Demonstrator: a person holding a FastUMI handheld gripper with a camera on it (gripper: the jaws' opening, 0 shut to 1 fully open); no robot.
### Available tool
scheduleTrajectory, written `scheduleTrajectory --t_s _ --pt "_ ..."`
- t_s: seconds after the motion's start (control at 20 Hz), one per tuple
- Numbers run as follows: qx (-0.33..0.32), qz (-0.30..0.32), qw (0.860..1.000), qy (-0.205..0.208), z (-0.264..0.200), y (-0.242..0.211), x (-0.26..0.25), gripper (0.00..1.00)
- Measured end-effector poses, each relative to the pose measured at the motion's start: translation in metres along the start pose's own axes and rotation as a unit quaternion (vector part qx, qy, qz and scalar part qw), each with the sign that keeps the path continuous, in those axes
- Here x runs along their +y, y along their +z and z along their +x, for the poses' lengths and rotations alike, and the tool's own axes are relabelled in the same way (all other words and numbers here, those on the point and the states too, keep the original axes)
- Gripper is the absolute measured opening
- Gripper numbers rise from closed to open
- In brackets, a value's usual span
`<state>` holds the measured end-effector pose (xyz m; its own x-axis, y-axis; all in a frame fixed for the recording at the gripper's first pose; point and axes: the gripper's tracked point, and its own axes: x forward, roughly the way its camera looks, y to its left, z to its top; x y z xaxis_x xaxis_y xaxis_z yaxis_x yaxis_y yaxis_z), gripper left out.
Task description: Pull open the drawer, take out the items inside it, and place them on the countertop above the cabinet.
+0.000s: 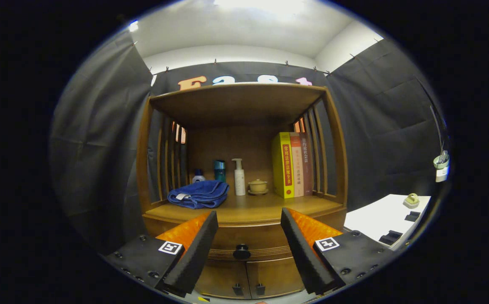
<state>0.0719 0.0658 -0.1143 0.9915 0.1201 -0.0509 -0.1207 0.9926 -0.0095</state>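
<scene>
So, big wooden cabinet (244, 169) dead ahead, with an open-fronted shelf bay on top and slatted sides. Below that, the surface (265, 207) of the cabinet, already carrying a fair bit of stuff: row of books (292, 164) standing at the right, folded blue towel (199, 194) at the left, white pump bottle (239, 177) near the middle, little lidded cup (257, 186) on a saucer beside it, a teal tumbler (219, 170) and a small bottle (198, 175) tucked behind the towel. Under the surface, the drawer (248, 240), fully shut, so nothing visible of whatever sits inside. Lower still, two small cabinet doors (248, 280) with dark pulls. Off to the right, a white side table (386, 219) with a few small bits on it. Closer in, the hand-held gripper (248, 249), fingers spread wide and grasping nothing, lined up either side of the drawer front but apparently not touching it. Smallest of all, the round dark drawer knob (241, 252), sitting right between the fingers. Looks like the very first step, approach for the pull, with nothing done yet. Next up, probably: ease forward until the knob sits between the pads, close firmly on it, then pull straight back and level. Small round knob, so easy to slip off if the grip lands off-centre. Free spot on the surface looks to be front middle, between towel and books.
</scene>
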Motion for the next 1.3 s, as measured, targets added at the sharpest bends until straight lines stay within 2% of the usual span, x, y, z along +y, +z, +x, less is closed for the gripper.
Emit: scheduleTrajectory --t_s 0.25,0.45,0.9,1.1,1.3 --pt "0.039 -0.001 0.999 0.022 0.026 -0.078 0.010 0.98" --pt "0.081 -0.004 0.996 0.023 0.040 -0.124 0.009 0.98" --pt "0.113 -0.018 0.993 0.018 0.055 -0.166 0.000 0.95" --pt "0.119 -0.026 0.993 0.012 0.062 -0.171 0.000 0.81" --pt "0.120 -0.032 0.992 0.003 0.063 -0.176 -0.001 0.58"
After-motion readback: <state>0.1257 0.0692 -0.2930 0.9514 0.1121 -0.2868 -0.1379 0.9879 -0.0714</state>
